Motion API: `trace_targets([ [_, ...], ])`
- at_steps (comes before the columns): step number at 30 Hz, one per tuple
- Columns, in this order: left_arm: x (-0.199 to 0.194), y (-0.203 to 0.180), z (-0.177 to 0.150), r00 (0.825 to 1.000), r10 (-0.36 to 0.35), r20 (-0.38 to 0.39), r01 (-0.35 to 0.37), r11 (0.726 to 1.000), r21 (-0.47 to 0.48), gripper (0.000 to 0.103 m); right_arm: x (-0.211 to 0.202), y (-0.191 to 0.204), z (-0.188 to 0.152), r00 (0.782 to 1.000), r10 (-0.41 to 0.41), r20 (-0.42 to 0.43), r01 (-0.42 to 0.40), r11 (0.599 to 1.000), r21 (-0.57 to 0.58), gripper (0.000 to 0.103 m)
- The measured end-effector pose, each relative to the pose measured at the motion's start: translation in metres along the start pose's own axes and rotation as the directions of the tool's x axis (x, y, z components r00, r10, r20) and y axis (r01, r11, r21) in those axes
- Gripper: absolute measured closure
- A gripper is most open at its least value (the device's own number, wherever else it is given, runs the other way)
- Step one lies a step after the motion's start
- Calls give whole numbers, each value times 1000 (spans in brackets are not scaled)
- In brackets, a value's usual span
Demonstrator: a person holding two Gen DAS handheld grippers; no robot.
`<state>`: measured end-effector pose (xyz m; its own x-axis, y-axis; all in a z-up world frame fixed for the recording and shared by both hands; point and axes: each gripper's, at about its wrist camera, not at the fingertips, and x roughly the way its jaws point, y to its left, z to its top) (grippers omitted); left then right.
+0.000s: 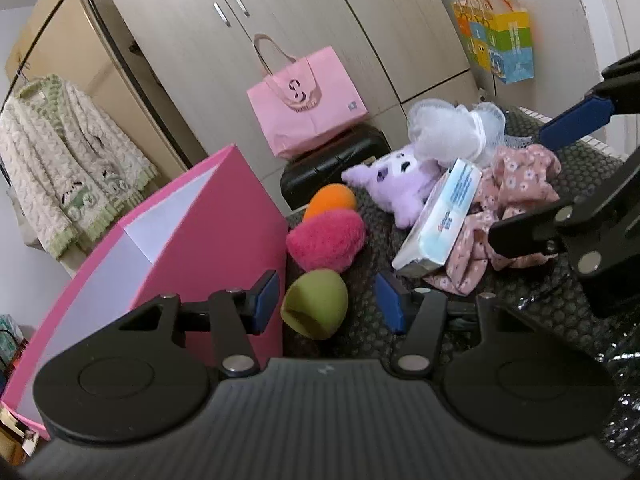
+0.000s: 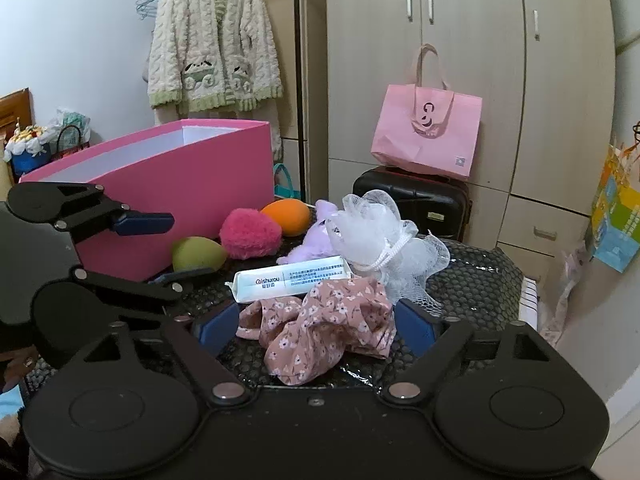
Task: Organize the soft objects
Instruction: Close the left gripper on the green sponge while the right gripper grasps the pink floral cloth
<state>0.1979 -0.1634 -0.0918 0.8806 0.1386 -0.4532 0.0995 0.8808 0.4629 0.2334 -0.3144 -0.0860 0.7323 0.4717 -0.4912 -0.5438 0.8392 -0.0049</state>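
Observation:
An open pink box [image 1: 208, 216] [image 2: 180, 184] stands at the left of a dark table. Beside it lie a green sponge [image 1: 316, 306] [image 2: 198, 254], a fuzzy pink puff [image 1: 328, 240] [image 2: 250, 234] and an orange sponge [image 1: 330, 200] [image 2: 286, 216]. Further right lie a purple plush [image 1: 394, 184], a white mesh pouf [image 2: 372, 232], a white tissue pack [image 1: 440, 216] [image 2: 288, 282] and a floral pink cloth [image 2: 324, 324]. My left gripper [image 1: 328, 304] is open, its fingers either side of the green sponge. My right gripper [image 2: 316, 326] is open around the floral cloth.
A pink tote bag [image 2: 426, 132] rests on a black suitcase [image 2: 416, 200] behind the table, before beige wardrobes. A fluffy cardigan [image 2: 212, 40] hangs at the left. A colourful paper bag [image 1: 500, 44] hangs at the right. The table is covered in dark bubble wrap [image 2: 476, 284].

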Motion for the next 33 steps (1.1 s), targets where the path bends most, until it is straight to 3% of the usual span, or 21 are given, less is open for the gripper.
trace_targets([
  [14, 25, 4, -1, 999, -5, -33, 4, 1000, -4, 48, 35, 0, -2, 996, -9, -94, 8, 1000, -12, 10],
  [17, 26, 2, -5, 999, 23, -24, -23, 1000, 21, 58, 43, 2, -5, 993, -26, -117, 23, 999, -24, 11],
  [18, 25, 3, -6, 999, 45, -23, -45, 999, 17, 66, 42, 4, -5, 993, -34, -114, 30, 999, -36, 13],
  [21, 19, 11, -7, 1000, 21, -10, -21, 999, -36, 70, 37, 19, -5, 993, -68, -91, 57, 992, -114, 39],
  [23, 15, 17, -8, 1000, -7, 1, 7, 998, -70, 71, 34, 26, -4, 993, -81, -87, 70, 991, -118, 68],
  [24, 14, 18, -8, 1000, -16, 12, 17, 996, -83, 71, 33, 28, -4, 993, -83, -86, 72, 990, -118, 76],
  [26, 10, 22, -10, 999, -29, 29, 32, 995, -99, 71, 28, 30, -6, 993, -85, -78, 77, 992, -102, 83],
  [33, -1, 36, -12, 987, -138, 79, 151, 971, -186, 71, 3, 27, -12, 997, -63, -38, 64, 998, 20, 86],
])
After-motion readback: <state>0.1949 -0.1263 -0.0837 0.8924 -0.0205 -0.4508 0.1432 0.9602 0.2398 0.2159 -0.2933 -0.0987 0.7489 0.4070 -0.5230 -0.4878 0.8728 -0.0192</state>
